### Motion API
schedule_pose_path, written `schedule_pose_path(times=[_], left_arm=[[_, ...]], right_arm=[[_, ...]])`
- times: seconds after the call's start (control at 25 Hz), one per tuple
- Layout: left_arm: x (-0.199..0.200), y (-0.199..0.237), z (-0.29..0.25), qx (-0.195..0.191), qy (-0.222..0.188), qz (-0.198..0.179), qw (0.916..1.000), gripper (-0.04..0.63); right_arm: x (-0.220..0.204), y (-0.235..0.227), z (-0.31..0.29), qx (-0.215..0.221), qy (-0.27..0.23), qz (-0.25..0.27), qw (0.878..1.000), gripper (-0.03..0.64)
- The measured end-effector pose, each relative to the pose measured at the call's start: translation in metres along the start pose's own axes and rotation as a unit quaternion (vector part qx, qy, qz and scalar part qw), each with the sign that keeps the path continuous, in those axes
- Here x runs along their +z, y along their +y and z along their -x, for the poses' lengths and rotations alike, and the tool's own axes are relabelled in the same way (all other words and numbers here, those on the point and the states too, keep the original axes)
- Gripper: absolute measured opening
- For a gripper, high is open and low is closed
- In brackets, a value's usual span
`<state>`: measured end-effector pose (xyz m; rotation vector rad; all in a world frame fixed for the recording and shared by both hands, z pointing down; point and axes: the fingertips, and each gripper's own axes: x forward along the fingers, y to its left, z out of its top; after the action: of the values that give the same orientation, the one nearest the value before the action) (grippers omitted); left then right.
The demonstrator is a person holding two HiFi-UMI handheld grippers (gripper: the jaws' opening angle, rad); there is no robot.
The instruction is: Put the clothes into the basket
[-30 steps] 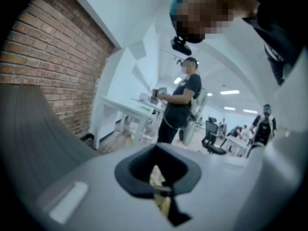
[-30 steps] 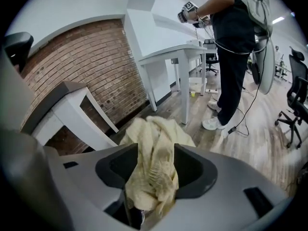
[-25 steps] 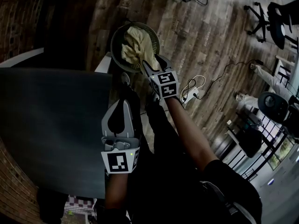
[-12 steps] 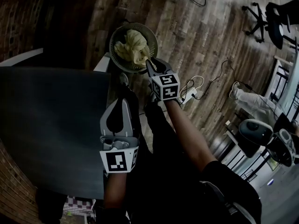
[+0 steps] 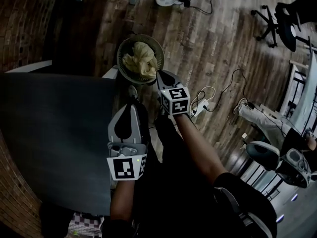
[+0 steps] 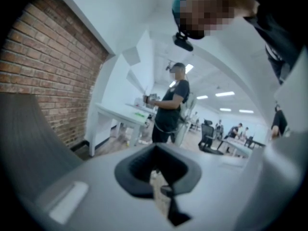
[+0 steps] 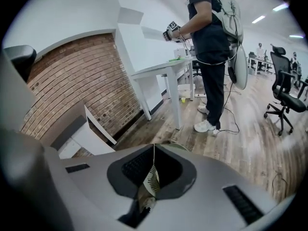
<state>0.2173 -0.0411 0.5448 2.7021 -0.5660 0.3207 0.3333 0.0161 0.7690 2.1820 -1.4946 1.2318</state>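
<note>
- The room is an open office with a wood-plank floor (image 5: 213,48). A brick wall (image 7: 82,76) runs along one side and a dark table (image 5: 54,133) fills the 9 o'clock half of the head view. A person (image 7: 211,57) stands at a white desk further off.
- The basket (image 5: 120,58) stands on the floor just past the table's corner, at about 12 o'clock in the head view. The clothes (image 5: 141,63), a cream bundle, lie inside its rim, bunched with no clear long axis.
- The right gripper (image 5: 159,73) hangs over the basket's 5 o'clock edge, pointing steeply down. Its jaws have just been closing and now meet tip to tip with nothing between them. Through the slit behind the tips, its own view (image 7: 154,147) shows only a strip of slotted basket wall and cloth below.
- The left gripper (image 5: 130,107) is held back over the table's edge, aimed nearly level. Its jaws are also together and empty in its own view (image 6: 155,147).
- From the right gripper's tips the clothes lie just beyond, at about 11 o'clock and lower. From the left gripper they lie at about 1 o'clock and well apart, so the right hand is the nearer one.
- The bundle appears to be delivered, and no other garment shows on the table or floor. The next move is likely a pull-back towards 5 o'clock, clear of the rim.
</note>
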Motion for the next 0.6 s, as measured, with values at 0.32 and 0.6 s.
schedule_pose_path(times=[0.32,0.6], left_arm=[[0.023,-0.029,0.014,-0.007,-0.017,-0.012,0.9998,0.005],[0.033,-0.044,0.028,-0.003,-0.021,-0.020,0.9996,0.005]], right_arm=[[0.035,0.011,0.057,0.010,-0.042,0.004,0.999,0.006],[0.068,0.035,0.120,0.024,-0.095,0.020,0.995,0.006]])
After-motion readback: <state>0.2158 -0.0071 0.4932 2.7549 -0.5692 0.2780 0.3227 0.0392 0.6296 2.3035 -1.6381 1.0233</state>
